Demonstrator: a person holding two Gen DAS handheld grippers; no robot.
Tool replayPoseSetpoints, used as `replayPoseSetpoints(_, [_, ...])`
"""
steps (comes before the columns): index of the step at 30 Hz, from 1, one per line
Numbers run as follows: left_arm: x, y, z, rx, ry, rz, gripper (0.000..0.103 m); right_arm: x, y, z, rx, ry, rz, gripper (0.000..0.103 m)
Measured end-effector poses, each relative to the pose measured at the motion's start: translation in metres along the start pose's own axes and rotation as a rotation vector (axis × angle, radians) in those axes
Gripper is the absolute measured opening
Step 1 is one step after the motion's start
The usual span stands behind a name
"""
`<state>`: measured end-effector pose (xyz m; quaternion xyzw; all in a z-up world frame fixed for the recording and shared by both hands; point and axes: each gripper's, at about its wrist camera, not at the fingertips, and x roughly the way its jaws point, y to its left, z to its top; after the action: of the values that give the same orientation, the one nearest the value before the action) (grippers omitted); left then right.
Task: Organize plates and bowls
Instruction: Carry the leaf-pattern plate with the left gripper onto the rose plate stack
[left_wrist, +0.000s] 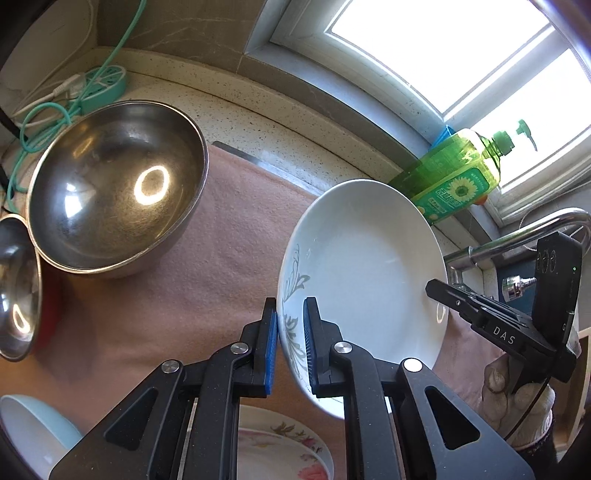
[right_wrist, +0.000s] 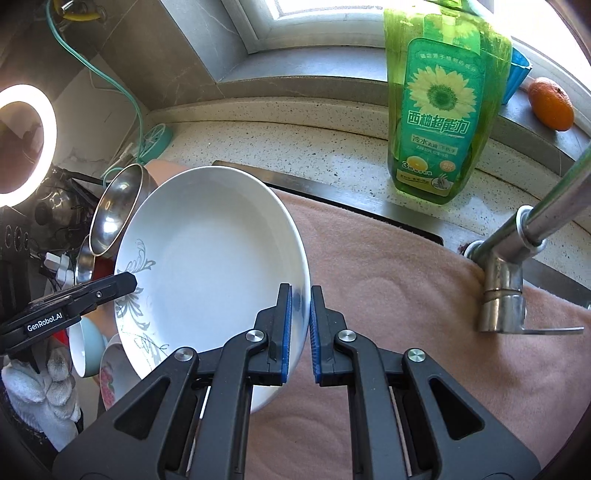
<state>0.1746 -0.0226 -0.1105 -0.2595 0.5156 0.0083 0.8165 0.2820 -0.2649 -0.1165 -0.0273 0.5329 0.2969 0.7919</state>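
A white plate with a grey leaf pattern hangs tilted above the pink towel, held by both grippers at opposite rims. My left gripper is shut on the patterned rim. My right gripper is shut on the other rim of the plate. Each wrist view shows the other gripper at the far rim: the right gripper and the left gripper. A large steel bowl and a smaller steel bowl stand at the left.
A light blue bowl and a floral plate lie below the grippers. A green dish soap bottle stands by the window sill, a faucet at the right, an orange on the sill. Gloved hands hold the grippers.
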Motion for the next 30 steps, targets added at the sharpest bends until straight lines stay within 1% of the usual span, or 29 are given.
replayPoseSetpoints(5, [-0.018, 0.005, -0.014, 0.018, -0.006, -0.016, 0.012, -0.016, 0.016, -0.021, 0.007, -0.015, -0.006, 0.009])
replayPoseSetpoints(11, [-0.040, 0.017, -0.033, 0.027, -0.011, -0.027, 0.012, -0.024, 0.040, -0.047, 0.009, -0.011, -0.005, 0.009])
replayPoseSetpoints(23, [-0.068, 0.054, -0.075, 0.004, 0.003, -0.027, 0.012, -0.017, 0.086, -0.095, 0.000, 0.038, 0.010, 0.009])
replayPoseSetpoints(30, [-0.077, 0.069, -0.101, -0.011, 0.020, -0.028, 0.012, -0.009, 0.106, -0.122, -0.009, 0.073, -0.011, 0.009])
